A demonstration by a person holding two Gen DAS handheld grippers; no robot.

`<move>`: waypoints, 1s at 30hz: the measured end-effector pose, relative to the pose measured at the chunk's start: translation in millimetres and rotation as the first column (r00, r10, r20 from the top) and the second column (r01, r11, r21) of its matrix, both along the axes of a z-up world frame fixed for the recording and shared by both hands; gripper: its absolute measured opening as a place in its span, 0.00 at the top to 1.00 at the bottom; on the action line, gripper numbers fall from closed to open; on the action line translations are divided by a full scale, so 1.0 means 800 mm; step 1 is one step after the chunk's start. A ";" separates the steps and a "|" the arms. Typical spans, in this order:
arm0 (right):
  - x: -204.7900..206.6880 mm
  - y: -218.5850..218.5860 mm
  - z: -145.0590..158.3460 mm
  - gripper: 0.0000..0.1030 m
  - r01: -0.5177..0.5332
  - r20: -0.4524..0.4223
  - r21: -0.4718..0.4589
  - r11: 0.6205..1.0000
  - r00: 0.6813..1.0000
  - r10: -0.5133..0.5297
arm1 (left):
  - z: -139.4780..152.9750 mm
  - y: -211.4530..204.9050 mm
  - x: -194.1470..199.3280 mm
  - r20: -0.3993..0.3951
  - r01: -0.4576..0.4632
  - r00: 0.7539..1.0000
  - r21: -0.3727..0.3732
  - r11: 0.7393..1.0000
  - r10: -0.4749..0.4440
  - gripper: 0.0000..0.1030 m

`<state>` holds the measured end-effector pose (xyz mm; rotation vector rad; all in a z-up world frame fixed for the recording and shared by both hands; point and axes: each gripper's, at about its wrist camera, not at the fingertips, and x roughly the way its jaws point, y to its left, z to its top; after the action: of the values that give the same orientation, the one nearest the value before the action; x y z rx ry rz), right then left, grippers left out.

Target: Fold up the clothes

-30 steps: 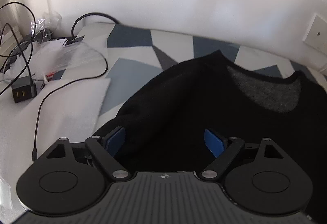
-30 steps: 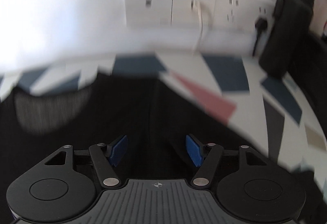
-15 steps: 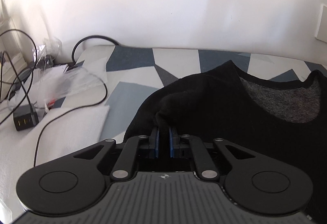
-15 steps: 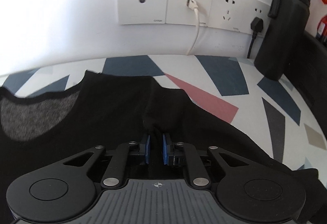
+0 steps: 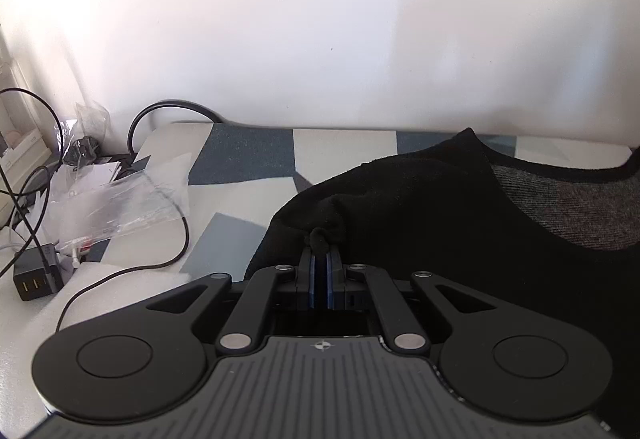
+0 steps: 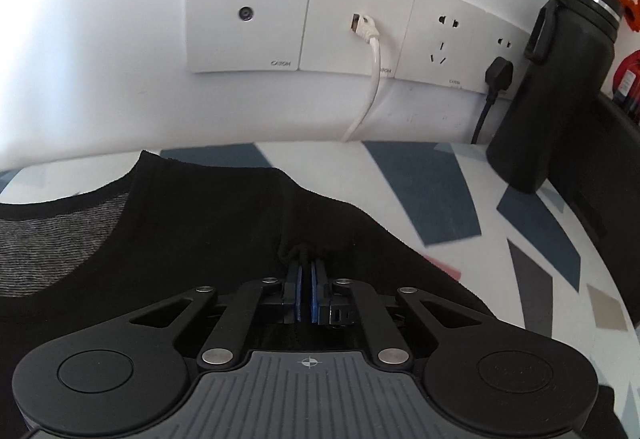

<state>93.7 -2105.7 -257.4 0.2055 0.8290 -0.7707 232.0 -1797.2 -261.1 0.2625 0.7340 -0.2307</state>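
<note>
Both grippers, left gripper (image 5: 320, 259) and right gripper (image 6: 307, 271), pinch small tufts of the black sweater (image 5: 420, 207); thin bites could slip when lifted.

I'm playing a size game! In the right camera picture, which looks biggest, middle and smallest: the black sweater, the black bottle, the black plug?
1. Black sweater, biggest by far, though it lies nearest the camera.
2. Black bottle.
3. Black plug, smallest.

The sweater (image 5: 420, 207) lay on the table (image 5: 248, 155). A charger (image 5: 34, 275) sat left of it. A bottle (image 6: 556, 87) stood to its right, by the wall.
</note>
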 end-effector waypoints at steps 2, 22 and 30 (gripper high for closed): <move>0.008 -0.007 0.000 0.96 0.009 -0.005 0.002 1.000 1.000 -0.009 | 0.001 -0.003 0.006 -0.007 -0.002 1.000 -0.003 1.000 0.002 0.95; -0.169 0.047 0.054 0.18 0.046 0.155 0.207 0.977 0.985 -0.079 | 0.071 0.145 -0.180 -0.098 0.123 0.985 -0.182 0.976 -0.142 0.12; -0.327 0.148 0.060 0.15 0.167 0.128 0.149 0.975 0.974 -0.187 | 0.050 0.233 -0.301 -0.061 0.270 0.956 -0.197 0.942 -0.287 0.08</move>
<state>-167.7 -1987.7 -209.3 0.4578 0.7358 -0.8567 -8.4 -1610.5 -221.1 0.1770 0.7565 -0.5814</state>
